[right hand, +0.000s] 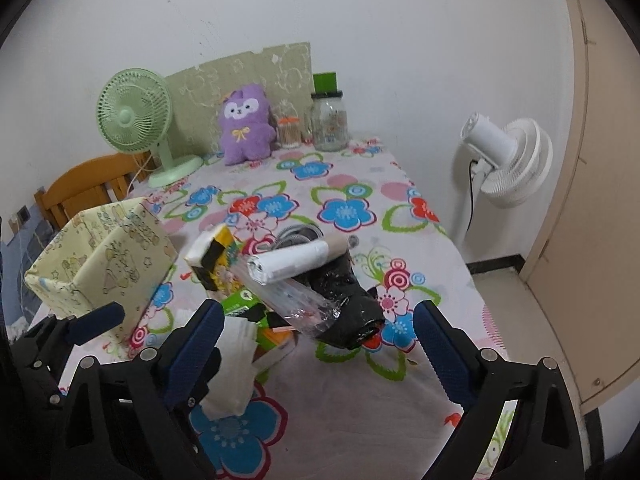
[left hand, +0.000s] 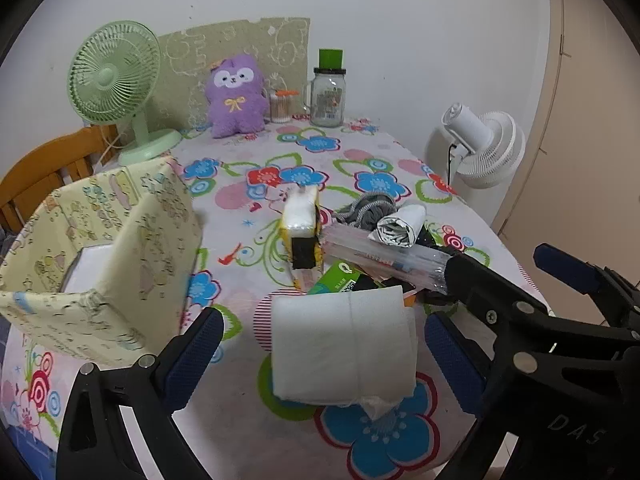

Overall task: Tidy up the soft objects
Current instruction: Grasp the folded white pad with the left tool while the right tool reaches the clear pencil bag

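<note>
A white soft tissue pack (left hand: 344,348) lies on the flowered tablecloth between the fingers of my open left gripper (left hand: 320,356); it also shows in the right wrist view (right hand: 236,364). A yellow fabric box (left hand: 100,256) stands to its left, also seen in the right wrist view (right hand: 108,264). Behind lies a pile: a yellow tissue pack (left hand: 300,232), a clear straw bundle (left hand: 384,256), a white bag roll (left hand: 400,224), grey cloth (left hand: 368,208) and a black bag (right hand: 348,304). My right gripper (right hand: 320,352) is open and empty in front of the pile.
At the back stand a purple plush (left hand: 236,96), a green fan (left hand: 116,80), a glass jar (left hand: 328,96) and a cotton swab jar (left hand: 280,108). A white fan (left hand: 484,144) stands off the table's right edge. A wooden chair (left hand: 44,172) is at the left.
</note>
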